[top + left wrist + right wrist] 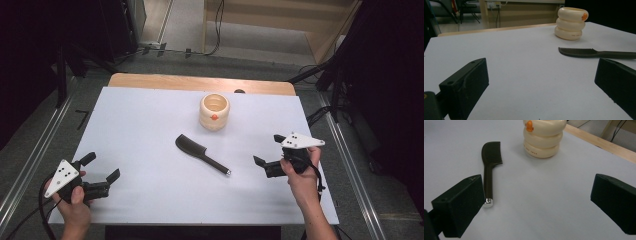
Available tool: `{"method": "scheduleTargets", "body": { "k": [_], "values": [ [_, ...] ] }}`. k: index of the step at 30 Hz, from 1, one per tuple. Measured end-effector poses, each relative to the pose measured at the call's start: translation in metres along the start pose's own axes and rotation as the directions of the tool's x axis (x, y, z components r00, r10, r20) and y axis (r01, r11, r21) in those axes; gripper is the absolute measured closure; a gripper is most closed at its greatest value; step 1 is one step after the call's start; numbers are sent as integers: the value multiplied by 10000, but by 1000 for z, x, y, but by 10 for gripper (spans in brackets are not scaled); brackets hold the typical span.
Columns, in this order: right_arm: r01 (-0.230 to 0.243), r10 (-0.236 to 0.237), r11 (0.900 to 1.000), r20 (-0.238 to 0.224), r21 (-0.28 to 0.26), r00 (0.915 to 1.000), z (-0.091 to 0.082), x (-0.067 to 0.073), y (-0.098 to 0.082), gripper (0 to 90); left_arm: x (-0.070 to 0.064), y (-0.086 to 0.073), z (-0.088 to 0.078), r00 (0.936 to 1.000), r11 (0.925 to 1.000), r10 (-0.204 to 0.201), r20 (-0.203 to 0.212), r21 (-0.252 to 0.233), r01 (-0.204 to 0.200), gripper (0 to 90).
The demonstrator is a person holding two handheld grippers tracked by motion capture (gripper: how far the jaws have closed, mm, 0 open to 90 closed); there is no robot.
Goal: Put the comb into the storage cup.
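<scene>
Above the white table (150, 125), left gripper (102, 176) and right gripper (268, 152), jaws wide apart, empty, comb (201, 153) between.

Black comb (201, 153), cream ribbed cup (214, 112) with orange spot, white table (145, 125)

comb handle (619, 54) cut off at edge

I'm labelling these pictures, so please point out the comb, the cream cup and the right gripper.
comb (192, 147): high view, on the toothed head.
cream cup (214, 118): high view, on its front wall, near the orange mark.
right gripper (267, 151): high view, midway between the tips of its open jaws.
</scene>
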State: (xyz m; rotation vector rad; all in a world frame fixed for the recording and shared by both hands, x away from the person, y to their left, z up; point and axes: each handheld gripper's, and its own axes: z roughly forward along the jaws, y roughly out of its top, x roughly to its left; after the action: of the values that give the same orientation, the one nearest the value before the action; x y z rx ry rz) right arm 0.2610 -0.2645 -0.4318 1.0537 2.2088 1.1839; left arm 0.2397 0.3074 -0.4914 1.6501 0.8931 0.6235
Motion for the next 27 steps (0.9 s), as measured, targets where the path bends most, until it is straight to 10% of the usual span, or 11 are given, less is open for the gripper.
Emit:
{"method": "scheduleTargets", "body": {
  "k": [10,27],
  "values": [
    [497,-472,9958,-343,767,9983,29,8,23,0,0,0,1,10000,9999,30,21,97,-30,0],
    [1312,-1090,9589,-1000,2515,9890,81,30,50,49,0,0,0,10000,10000,46,48,20,-47,0]
  ]
}}
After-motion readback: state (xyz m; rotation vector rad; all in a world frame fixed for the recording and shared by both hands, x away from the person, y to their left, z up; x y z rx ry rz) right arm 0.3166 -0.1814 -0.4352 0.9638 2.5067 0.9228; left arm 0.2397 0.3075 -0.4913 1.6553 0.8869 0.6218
